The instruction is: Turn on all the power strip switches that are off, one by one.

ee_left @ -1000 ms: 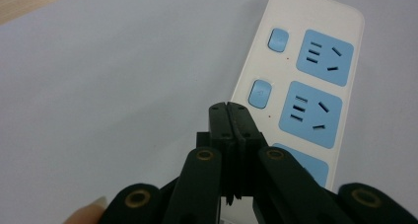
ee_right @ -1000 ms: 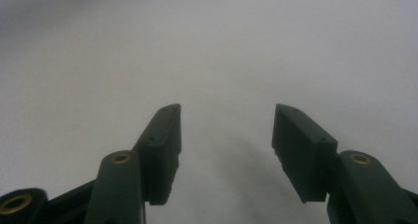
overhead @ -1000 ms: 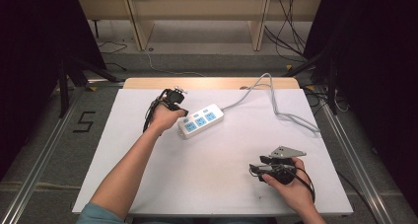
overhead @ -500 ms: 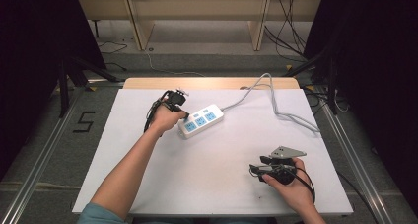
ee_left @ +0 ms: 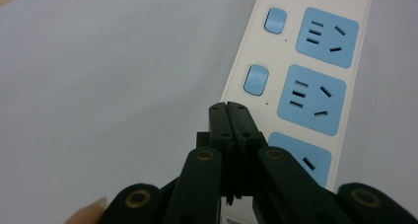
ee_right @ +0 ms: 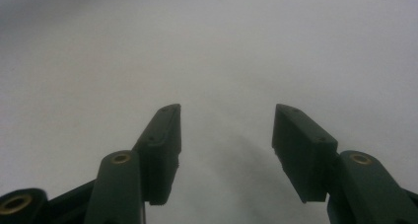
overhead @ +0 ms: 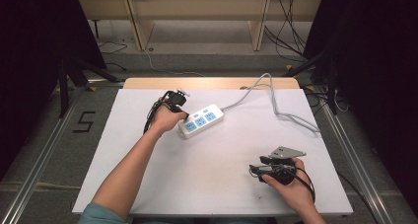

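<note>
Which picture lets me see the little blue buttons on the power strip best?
The left gripper view: two rounded blue buttons sit large and sharp on the white plastic power strip. The high view shows the strip small, its buttons too tiny to make out. The right gripper view faces bare white table.

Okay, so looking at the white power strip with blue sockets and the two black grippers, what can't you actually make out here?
- Third switch of the white power strip with blue sockets: left gripper view, hidden behind the shut black left gripper.
- Whether those tips touch the strip: cannot tell, high view too small.
- Where the strip's grey cable ends: high view, it drops off the table's right edge.
- Table texture: blurred beyond the open black right gripper.
</note>
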The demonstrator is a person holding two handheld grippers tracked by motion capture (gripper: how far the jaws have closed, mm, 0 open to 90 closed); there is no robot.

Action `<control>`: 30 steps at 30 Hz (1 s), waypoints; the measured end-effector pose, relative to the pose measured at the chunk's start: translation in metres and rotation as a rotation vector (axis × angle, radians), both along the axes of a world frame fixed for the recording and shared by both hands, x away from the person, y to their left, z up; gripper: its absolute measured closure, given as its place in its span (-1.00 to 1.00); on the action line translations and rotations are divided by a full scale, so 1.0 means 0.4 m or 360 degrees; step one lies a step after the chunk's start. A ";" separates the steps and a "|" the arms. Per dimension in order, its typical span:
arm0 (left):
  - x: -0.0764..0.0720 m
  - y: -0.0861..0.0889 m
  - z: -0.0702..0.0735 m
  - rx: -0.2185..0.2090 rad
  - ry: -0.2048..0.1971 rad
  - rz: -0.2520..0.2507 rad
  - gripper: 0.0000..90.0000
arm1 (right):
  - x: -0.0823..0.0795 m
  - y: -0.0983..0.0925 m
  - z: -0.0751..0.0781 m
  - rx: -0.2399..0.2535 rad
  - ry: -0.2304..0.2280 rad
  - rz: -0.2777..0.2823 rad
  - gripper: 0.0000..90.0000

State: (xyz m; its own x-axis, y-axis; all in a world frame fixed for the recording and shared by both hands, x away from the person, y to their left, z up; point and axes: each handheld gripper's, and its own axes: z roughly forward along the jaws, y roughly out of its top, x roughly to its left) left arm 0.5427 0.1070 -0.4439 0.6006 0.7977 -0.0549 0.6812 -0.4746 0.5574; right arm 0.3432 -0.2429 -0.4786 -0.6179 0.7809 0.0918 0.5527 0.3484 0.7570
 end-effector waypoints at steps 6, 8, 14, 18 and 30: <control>-0.001 -0.007 -0.001 0.0012 -0.0011 0.0025 1.00 | -0.001 -0.001 0.000 0.0001 0.0006 -0.0006 0.01; 0.000 -0.006 -0.001 0.0010 -0.0010 0.0021 1.00 | -0.001 -0.001 0.000 0.0001 0.0004 -0.0005 0.01; 0.001 -0.004 -0.002 0.0014 -0.0022 0.0006 1.00 | -0.002 -0.001 0.000 0.0001 0.0007 -0.0005 0.01; 0.002 -0.005 -0.003 0.0045 -0.0041 0.0003 1.00 | -0.002 -0.002 0.000 0.0000 0.0006 -0.0003 0.01; 0.005 0.094 0.012 -0.0052 -0.0065 0.0145 1.00 | 0.006 0.002 -0.004 -0.0008 0.0019 0.0000 0.01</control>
State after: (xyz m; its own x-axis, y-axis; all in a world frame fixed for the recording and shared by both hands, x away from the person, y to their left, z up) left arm 0.5447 0.1446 -0.4393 0.5281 0.8472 -0.0585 0.6970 -0.3930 0.5997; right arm 0.3456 -0.2423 -0.4802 -0.6170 0.7812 0.0951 0.5617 0.3526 0.7484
